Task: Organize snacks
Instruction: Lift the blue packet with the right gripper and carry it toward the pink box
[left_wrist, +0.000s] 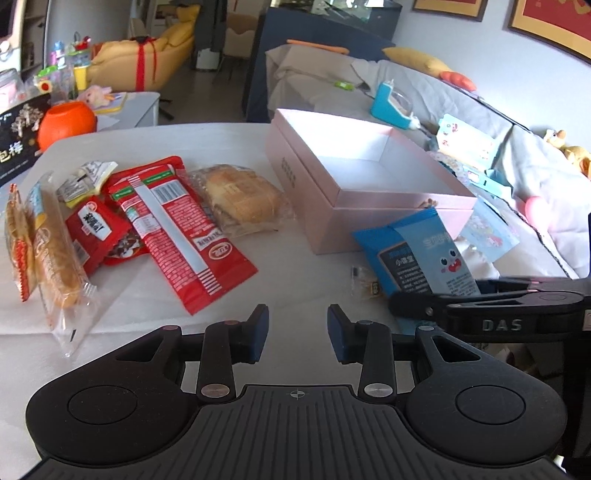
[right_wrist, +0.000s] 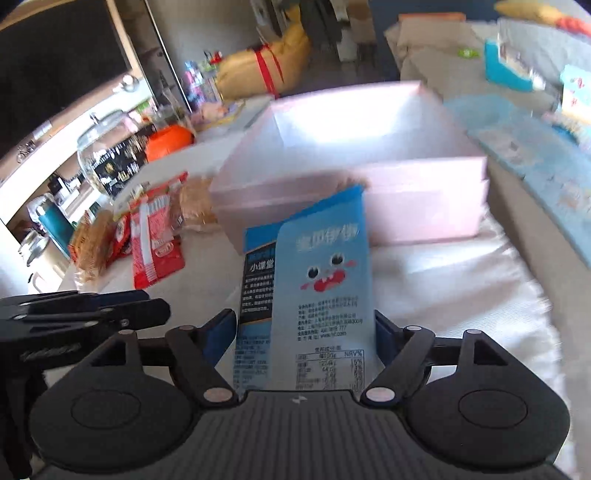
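- Carrying one packet toward the box looks like the step in hand: the right claw (right_wrist: 306, 332) is closed on a flat, glossy pale-blue snack packet with a cartoon face (right_wrist: 325, 280), its blue pads pressing both long edges near the bottom end.
- In the right wrist view the packet stands up at 12 o'clock from the claw, its top edge overlapping the near wall of the pink rectangular cardboard box (right_wrist: 424, 206); the blurred frame suggests motion, though I cannot tell whether the packet is clear of the counter.
- The box sits open and looks empty inside, with smooth matte walls and a stepped lower rim.
- The left claw (left_wrist: 298, 330) hovers over the white cloth-covered counter (left_wrist: 221, 147), parted by a moderate gap and holding nothing.
- From the left wrist view, the waiting snacks lie at 10 to 11 o'clock: a long red foil pouch with white print (left_wrist: 177, 229), a clear-wrapped loaf of sliced bread (left_wrist: 240, 199), a small red crinkled sachet (left_wrist: 96, 229) and a long bread stick in clear film (left_wrist: 55, 251).
- Next, I judge, the packet needs lifting over the near wall and releasing flat inside; thin slippery film may bend or slide in the grip.
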